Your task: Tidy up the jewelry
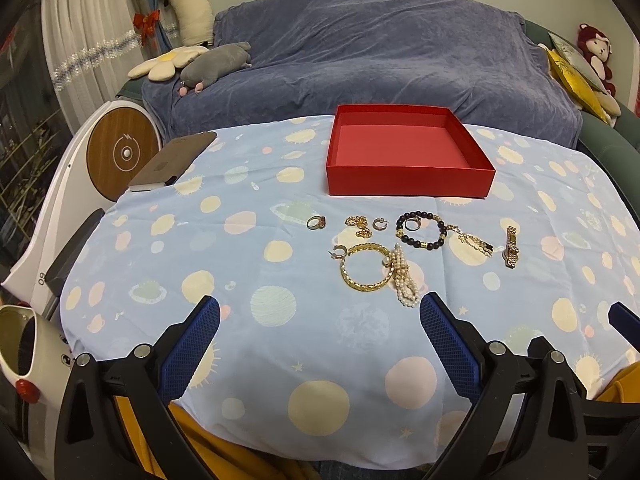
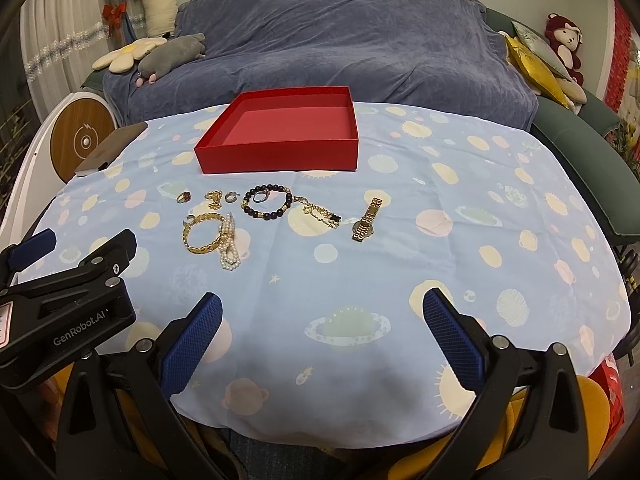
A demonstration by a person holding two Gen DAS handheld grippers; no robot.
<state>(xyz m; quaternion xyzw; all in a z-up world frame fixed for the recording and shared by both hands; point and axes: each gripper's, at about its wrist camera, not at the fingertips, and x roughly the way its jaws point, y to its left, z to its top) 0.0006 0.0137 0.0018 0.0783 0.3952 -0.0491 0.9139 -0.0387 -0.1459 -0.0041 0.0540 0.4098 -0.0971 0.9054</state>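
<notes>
An empty red box (image 1: 408, 184) (image 2: 276, 158) stands at the far middle of the table. In front of it lie loose jewelry pieces: a ring (image 1: 316, 222), a gold bangle (image 1: 366, 266) (image 2: 204, 232), a pearl strand (image 1: 406, 280) (image 2: 229, 250), a dark bead bracelet (image 1: 422, 230) (image 2: 267, 202), a gold chain (image 1: 476, 244) (image 2: 320, 212) and a gold watch (image 1: 511, 247) (image 2: 367, 219). My left gripper (image 1: 319, 316) is open and empty at the near edge, just short of the bangle. My right gripper (image 2: 322, 312) is open and empty, nearer than the watch.
The table wears a light blue planet-print cloth (image 1: 240, 264). A brown notebook (image 1: 172, 162) lies at its far left corner. A sofa under a blue cover (image 1: 360, 52) stands behind the table. The left gripper's body (image 2: 68, 300) shows at the left of the right wrist view.
</notes>
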